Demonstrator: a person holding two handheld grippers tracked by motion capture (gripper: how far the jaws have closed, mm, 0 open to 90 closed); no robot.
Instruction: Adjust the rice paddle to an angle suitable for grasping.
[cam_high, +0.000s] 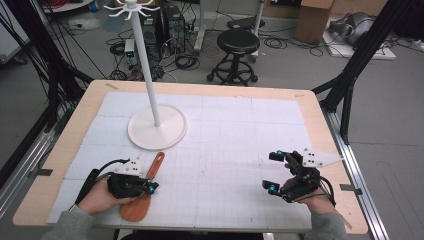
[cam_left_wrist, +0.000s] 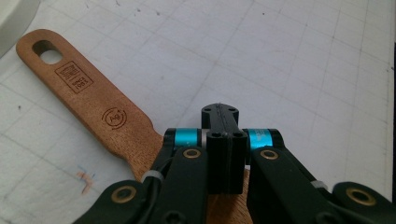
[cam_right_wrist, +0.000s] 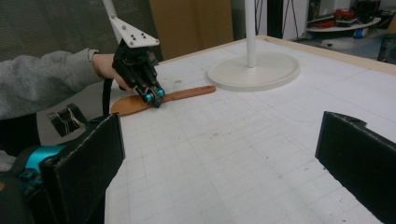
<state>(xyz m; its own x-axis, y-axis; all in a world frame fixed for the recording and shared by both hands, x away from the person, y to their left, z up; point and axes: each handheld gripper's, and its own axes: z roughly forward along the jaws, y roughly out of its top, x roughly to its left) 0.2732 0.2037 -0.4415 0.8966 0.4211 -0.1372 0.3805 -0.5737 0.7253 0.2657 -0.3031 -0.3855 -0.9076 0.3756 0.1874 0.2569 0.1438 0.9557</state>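
A wooden spatula (cam_high: 156, 165) lies flat on the white gridded mat at the front left, its holed handle pointing toward the stand. My left gripper (cam_high: 152, 186) hovers low over the spatula's neck, jaws pressed together with nothing seen between them. In the left gripper view the shut jaws (cam_left_wrist: 220, 116) sit just above the spatula (cam_left_wrist: 93, 102), whose blade is hidden under the gripper body. My right gripper (cam_high: 270, 172) rests at the front right, jaws wide apart and empty. The right gripper view shows its own open jaws (cam_right_wrist: 219, 163) and, farther off, the left gripper (cam_right_wrist: 153, 98) on the spatula (cam_right_wrist: 187, 94).
A white hook stand with a round base (cam_high: 157, 127) and a tall pole (cam_high: 145, 65) stands at the mat's back left, just beyond the spatula's handle. The table's wooden rim (cam_high: 320, 115) frames the mat. A black stool (cam_high: 237, 42) stands on the floor behind.
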